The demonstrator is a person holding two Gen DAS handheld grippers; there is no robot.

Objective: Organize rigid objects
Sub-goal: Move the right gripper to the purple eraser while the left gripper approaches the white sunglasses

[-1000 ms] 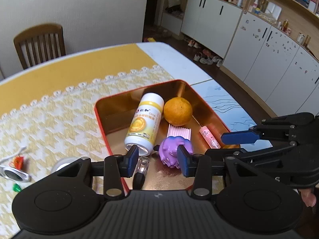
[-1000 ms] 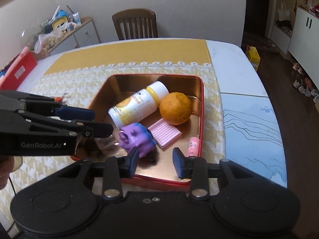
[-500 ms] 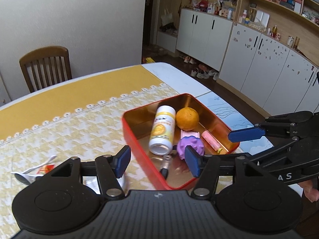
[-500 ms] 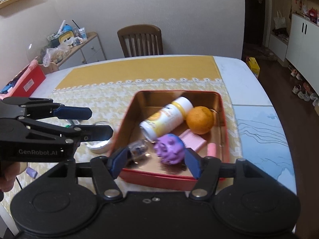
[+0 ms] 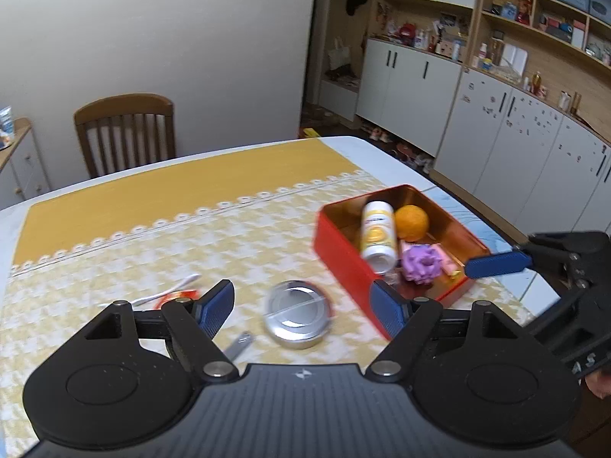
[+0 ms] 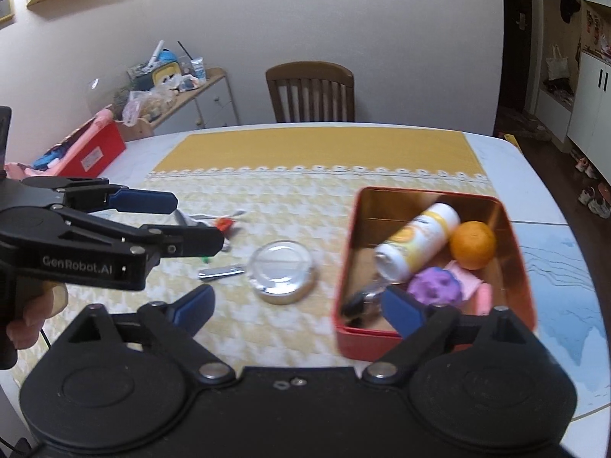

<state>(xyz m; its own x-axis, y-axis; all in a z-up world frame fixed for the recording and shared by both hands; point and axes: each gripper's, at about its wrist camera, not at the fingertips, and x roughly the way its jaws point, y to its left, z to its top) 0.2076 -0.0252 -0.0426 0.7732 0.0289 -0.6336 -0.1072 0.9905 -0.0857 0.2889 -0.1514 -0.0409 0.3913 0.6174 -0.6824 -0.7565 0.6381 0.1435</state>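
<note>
Left gripper (image 5: 303, 307): jaws opening, nothing between the pads; hangs over the tablecloth (image 5: 152, 236), pitched down.
Left view, open room: bare cloth ahead to the lace border; round metal tin (image 5: 297, 315) lies between the fingers' line, a small metal clip (image 5: 238, 343) just beside it.
Left view, edges: red tin box (image 5: 343, 259) to the right, its near corner close to the right finger; table edge beyond it.
Left view, box contents: white-and-yellow bottle (image 5: 378, 234) on its side, orange (image 5: 411, 222), purple toy (image 5: 420, 263), pink items, blurred.
Right gripper (image 6: 296, 307): jaws opening wide, empty; tilted down over the box's near left corner.
Right view, pose: a hand (image 6: 36, 311) grips the left tool's handle at far left.
Right view, box: red tin box (image 6: 345, 286) holds bottle, orange, purple toy, a dark blurred item.
Right view, room: cloth left of the box carries the round tin and small scraps.
</note>
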